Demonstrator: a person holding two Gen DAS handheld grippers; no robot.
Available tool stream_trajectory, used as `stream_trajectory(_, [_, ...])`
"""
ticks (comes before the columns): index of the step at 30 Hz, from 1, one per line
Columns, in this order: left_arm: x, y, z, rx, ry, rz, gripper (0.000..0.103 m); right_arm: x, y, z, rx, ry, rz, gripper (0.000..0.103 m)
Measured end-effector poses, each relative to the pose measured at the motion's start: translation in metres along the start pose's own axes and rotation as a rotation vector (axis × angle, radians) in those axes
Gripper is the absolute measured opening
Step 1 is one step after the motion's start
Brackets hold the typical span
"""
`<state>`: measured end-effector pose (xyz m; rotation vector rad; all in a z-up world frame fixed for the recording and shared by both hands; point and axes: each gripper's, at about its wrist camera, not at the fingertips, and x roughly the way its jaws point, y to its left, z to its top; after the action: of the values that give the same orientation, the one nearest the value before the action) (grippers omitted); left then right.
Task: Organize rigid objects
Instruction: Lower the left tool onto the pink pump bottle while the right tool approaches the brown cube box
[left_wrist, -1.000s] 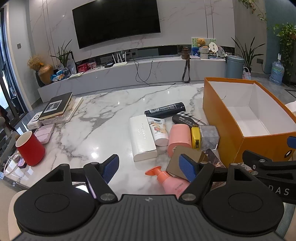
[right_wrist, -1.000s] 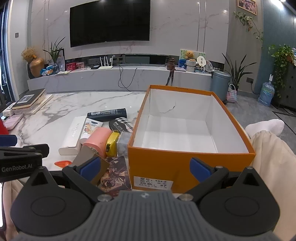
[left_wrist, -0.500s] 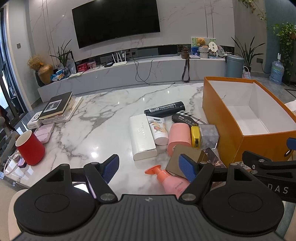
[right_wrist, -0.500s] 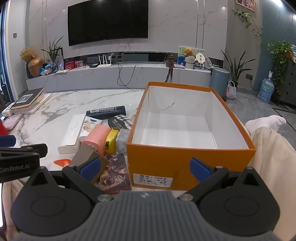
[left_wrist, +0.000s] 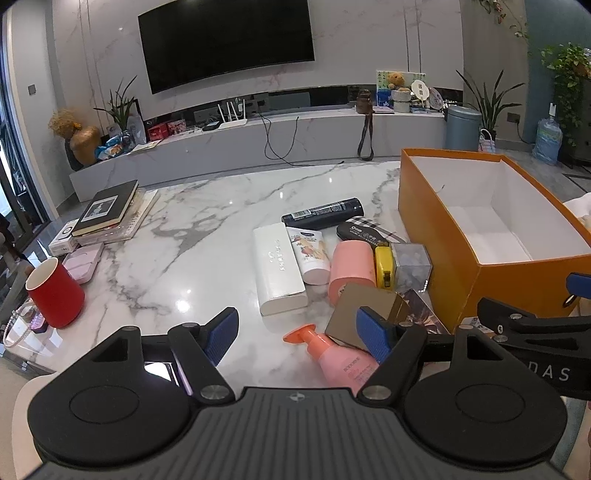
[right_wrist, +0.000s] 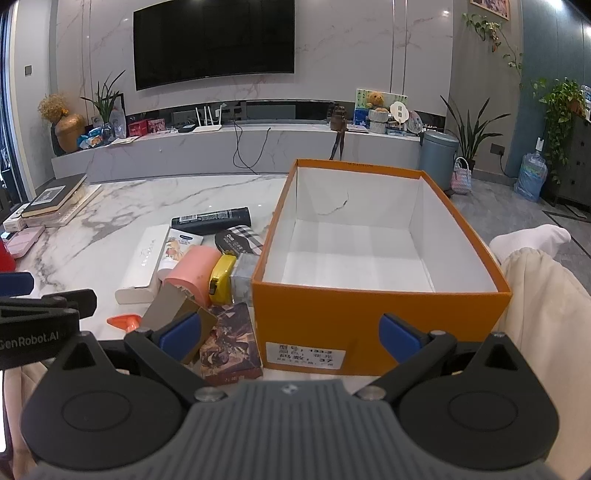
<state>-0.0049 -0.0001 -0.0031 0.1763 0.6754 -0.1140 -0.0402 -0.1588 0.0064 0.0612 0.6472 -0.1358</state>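
Observation:
An empty orange box (left_wrist: 436, 221) (right_wrist: 332, 317) stands on the marble table (left_wrist: 184, 229). Left of it lies a cluster: a white case (left_wrist: 277, 269), a printed tube (left_wrist: 310, 254), a black bottle (left_wrist: 321, 213), a pink cylinder (left_wrist: 352, 266), a yellow tape measure (left_wrist: 383, 266), a clear cube (left_wrist: 412, 266), a brown box (left_wrist: 365, 314), a pink pump bottle (left_wrist: 340, 358) and a dark card box (right_wrist: 229, 339). My left gripper (left_wrist: 297, 338) is open and empty above the table's near edge, by the pump bottle. My right gripper (right_wrist: 290, 336) is open and empty before the orange box's near wall.
A red cup (left_wrist: 55, 295), a pink case (left_wrist: 83, 260) and stacked books (left_wrist: 107, 210) sit at the table's left. A TV console (left_wrist: 258, 144) runs behind the table. A person's leg in cream cloth (right_wrist: 543, 295) lies right of the box.
Both grippers have shifted only slightly; the right one has edged a little closer to the orange box. Nothing on the table has moved.

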Motion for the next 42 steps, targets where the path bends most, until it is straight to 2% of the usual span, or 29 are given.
stream_trajectory(6, [0.000,0.001,-0.001,0.008,0.008,-0.021,0.085,0.001,0.001,0.001,-0.002,0.010,0.008,0.101])
stream_trajectory(12, [0.005,0.012,0.001,0.001,0.044,-0.076,0.084,0.007,-0.002,0.000,0.045,0.043,0.068,0.100])
stream_trajectory(14, [0.009,0.018,0.001,-0.015,0.069,-0.105,0.084,0.012,0.000,0.001,0.039,0.066,0.089,0.093])
stream_trajectory(17, [0.016,0.026,0.003,-0.007,0.106,-0.162,0.077,0.020,0.005,0.001,0.029,0.109,0.129,0.085])
stream_trajectory(23, [0.032,0.035,0.002,0.045,0.188,-0.280,0.075,0.035,0.019,0.004,0.013,0.177,0.210,0.069])
stream_trajectory(25, [0.039,0.036,0.001,0.034,0.229,-0.310,0.075,0.039,0.021,0.005,0.017,0.196,0.228,0.064])
stream_trajectory(26, [0.045,0.038,0.001,0.002,0.263,-0.313,0.074,0.041,0.021,0.006,0.020,0.202,0.235,0.061])
stream_trajectory(30, [0.069,0.043,0.003,-0.130,0.376,-0.303,0.072,0.054,0.021,0.005,0.017,0.254,0.257,0.041])
stream_trajectory(34, [0.089,0.040,0.005,-0.190,0.461,-0.307,0.071,0.064,0.030,-0.002,-0.034,0.293,0.287,0.024])
stream_trajectory(37, [0.101,0.037,0.007,-0.224,0.508,-0.303,0.071,0.070,0.039,-0.006,-0.078,0.306,0.306,0.018])
stream_trajectory(41, [0.111,0.030,0.005,-0.234,0.556,-0.304,0.071,0.078,0.043,-0.010,-0.077,0.339,0.345,0.014])
stream_trajectory(42, [0.112,0.028,0.005,-0.231,0.559,-0.304,0.073,0.081,0.045,-0.011,-0.079,0.346,0.349,0.009])
